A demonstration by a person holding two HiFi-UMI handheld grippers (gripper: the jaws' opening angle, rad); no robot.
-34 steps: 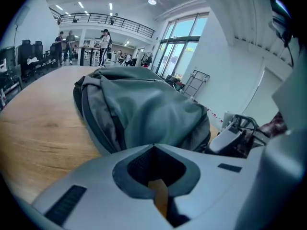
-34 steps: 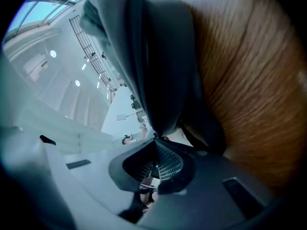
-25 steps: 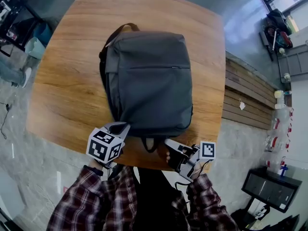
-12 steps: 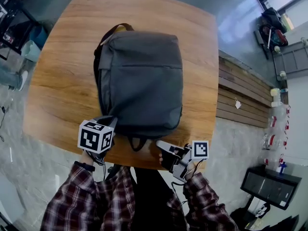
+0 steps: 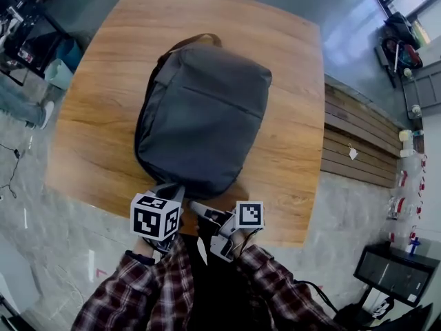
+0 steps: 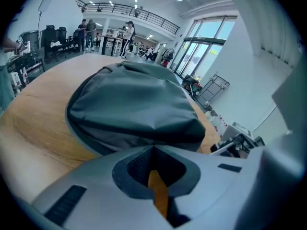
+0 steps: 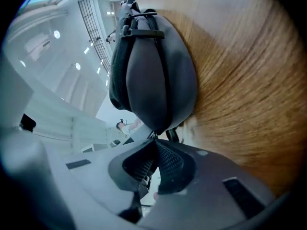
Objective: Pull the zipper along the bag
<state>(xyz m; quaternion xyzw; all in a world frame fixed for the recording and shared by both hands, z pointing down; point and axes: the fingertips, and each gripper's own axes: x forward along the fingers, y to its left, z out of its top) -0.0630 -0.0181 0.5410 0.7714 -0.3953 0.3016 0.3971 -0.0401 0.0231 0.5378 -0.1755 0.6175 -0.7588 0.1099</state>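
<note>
A dark grey backpack (image 5: 203,119) lies flat on the wooden table (image 5: 89,129), its brown strap at the far end. A thin zipper line (image 5: 220,94) crosses its front pocket. My left gripper (image 5: 172,188) sits at the bag's near left corner. In the left gripper view the left gripper (image 6: 153,148) is shut, its tips against the backpack (image 6: 134,99) rim, and nothing shows between them. My right gripper (image 5: 195,205) points left at the bag's near end. The right gripper (image 7: 154,138) is shut just under the backpack (image 7: 148,66), beside a dark strap loop (image 7: 172,134).
The table's near edge runs just under both grippers, with grey floor beyond. A slatted wooden bench (image 5: 351,150) stands to the right. A pale blue bin (image 5: 58,72) and dark equipment stand at the far left. Plaid sleeves (image 5: 138,288) fill the bottom.
My right gripper has moved left along the table's near edge to the bag's near end, close beside the left gripper. The left gripper stays at the bag's corner. The bag now looks turned slightly.
</note>
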